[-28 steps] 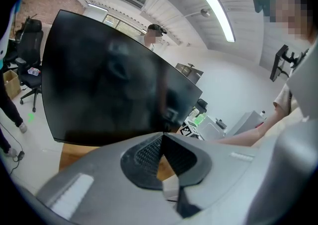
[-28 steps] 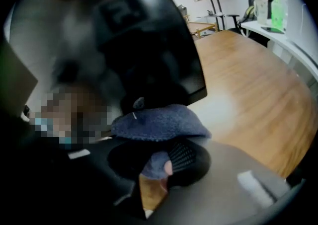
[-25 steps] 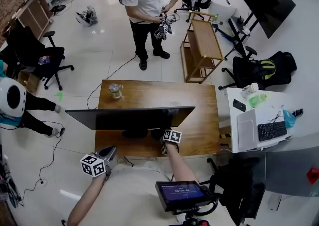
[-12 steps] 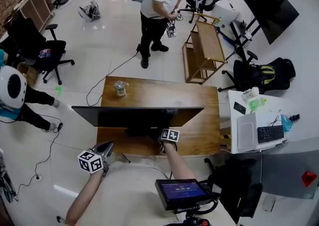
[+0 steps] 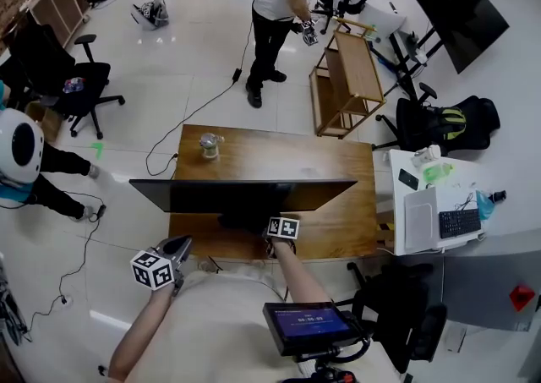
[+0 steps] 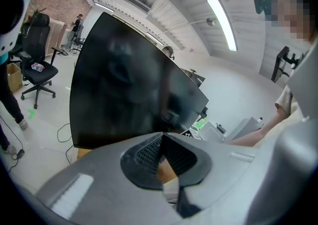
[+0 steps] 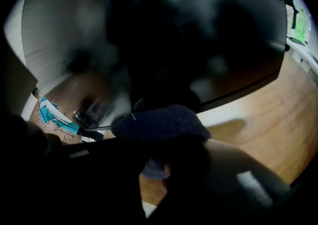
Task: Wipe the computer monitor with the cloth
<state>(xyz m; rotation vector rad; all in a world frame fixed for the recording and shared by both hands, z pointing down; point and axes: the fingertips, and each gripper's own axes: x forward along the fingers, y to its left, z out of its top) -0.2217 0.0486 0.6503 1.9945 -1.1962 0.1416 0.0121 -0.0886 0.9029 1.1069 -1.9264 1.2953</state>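
The black monitor (image 5: 245,195) stands on a wooden desk (image 5: 338,225), seen edge-on from above. My right gripper (image 5: 280,239) is at the lower part of the screen, right of its middle. It is shut on a dark blue cloth (image 7: 159,122), which presses against the dark screen (image 7: 164,35) in the right gripper view. My left gripper (image 5: 177,251) hangs off the desk's front left corner, away from the screen. Its fingertips (image 6: 161,137) meet with nothing between them, and the monitor (image 6: 124,90) fills the view beyond them.
A glass jar (image 5: 209,145) stands at the desk's back left. A person (image 5: 283,1) stands behind by a wooden cart (image 5: 347,85). A white side table (image 5: 439,212) with a laptop and keyboard is on the right. Office chairs (image 5: 72,85) and a floor cable (image 5: 194,111) are on the left.
My right gripper has slid leftward along the screen with the cloth. The person at the back has walked to the right. The left gripper has barely moved.
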